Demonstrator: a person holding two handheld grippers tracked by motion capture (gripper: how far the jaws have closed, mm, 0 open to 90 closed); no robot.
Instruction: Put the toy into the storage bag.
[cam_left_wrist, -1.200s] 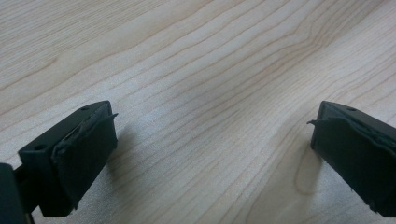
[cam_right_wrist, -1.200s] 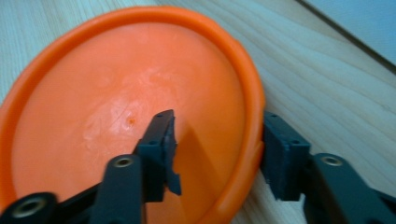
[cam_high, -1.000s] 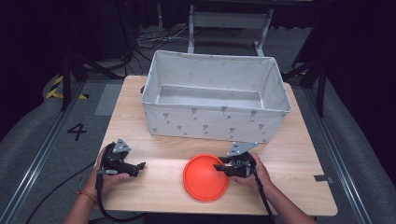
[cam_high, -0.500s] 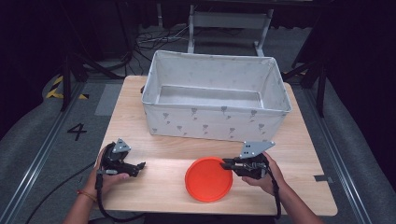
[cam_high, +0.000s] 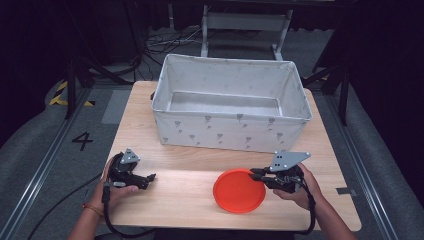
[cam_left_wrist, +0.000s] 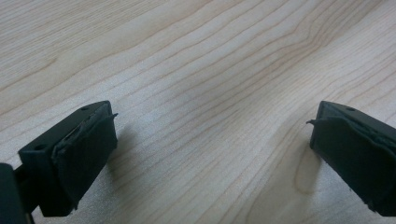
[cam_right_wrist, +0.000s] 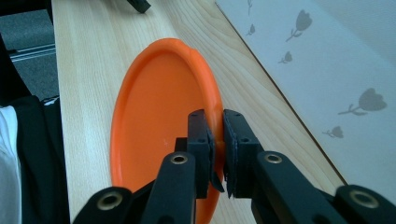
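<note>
An orange plate (cam_high: 239, 191) lies on the wooden table (cam_high: 175, 197) in front of the bin, its right edge lifted a little. My right gripper (cam_high: 255, 173) is shut on that edge. In the right gripper view, the pads (cam_right_wrist: 202, 135) pinch the thin rim of the plate (cam_right_wrist: 159, 107) between them, with my right gripper (cam_right_wrist: 218, 140) tilted on its side. My left gripper (cam_high: 150, 178) rests at the table's front left, pointing right. Its jaws stand wide open over bare wood, with nothing between them (cam_left_wrist: 210, 140).
A large white fabric bin (cam_high: 230, 134) with a grey tulip print stands across the back half of the table, empty inside. Its front wall (cam_right_wrist: 327, 70) is close beside the plate. Bare wood lies between the two grippers.
My right gripper has closed on the plate's rim, then risen and drawn to the right, dragging the plate along and tipping its right edge up. My left gripper has stayed still.
</note>
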